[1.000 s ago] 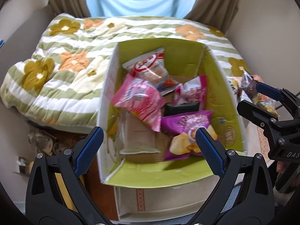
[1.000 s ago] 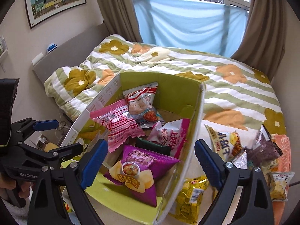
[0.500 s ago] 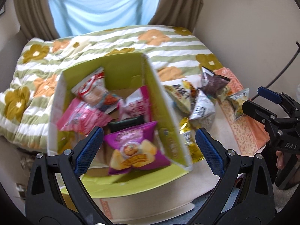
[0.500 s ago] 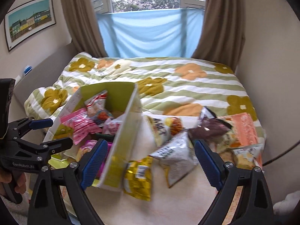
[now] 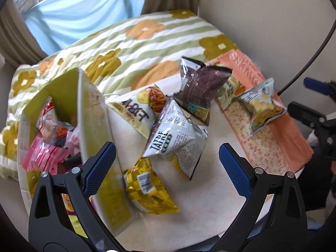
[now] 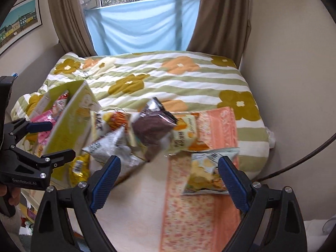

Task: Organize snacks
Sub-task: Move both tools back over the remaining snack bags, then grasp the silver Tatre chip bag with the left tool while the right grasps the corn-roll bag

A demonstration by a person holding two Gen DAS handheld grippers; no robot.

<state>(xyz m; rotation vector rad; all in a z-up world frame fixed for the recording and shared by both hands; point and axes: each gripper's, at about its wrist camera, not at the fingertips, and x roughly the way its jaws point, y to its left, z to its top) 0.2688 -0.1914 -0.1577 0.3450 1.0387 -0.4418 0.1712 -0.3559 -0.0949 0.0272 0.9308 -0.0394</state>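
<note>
A green cardboard box [image 5: 95,113] at the left holds several snack bags, among them a pink one [image 5: 42,155]. On the white table to its right lie loose bags: a white bag [image 5: 176,140], a brown bag [image 5: 199,88], a yellow bag [image 5: 147,189], a cheese-stick bag [image 5: 138,109] and a chip bag [image 5: 262,105] on the orange cloth [image 5: 273,145]. My left gripper [image 5: 167,168] is open and empty above the white and yellow bags. My right gripper [image 6: 169,178] is open and empty, with the chip bag [image 6: 206,172] beside its right finger. The box also shows in the right wrist view [image 6: 69,124].
A bed with a flowered, green-striped quilt [image 6: 168,84] lies behind the table, under a window with brown curtains [image 6: 220,19]. A wall stands at the right. A black cable [image 5: 310,56] crosses the right side.
Both grippers have swung to the right, from over the green box to over the loose bags on the table. Both stay open and empty.
</note>
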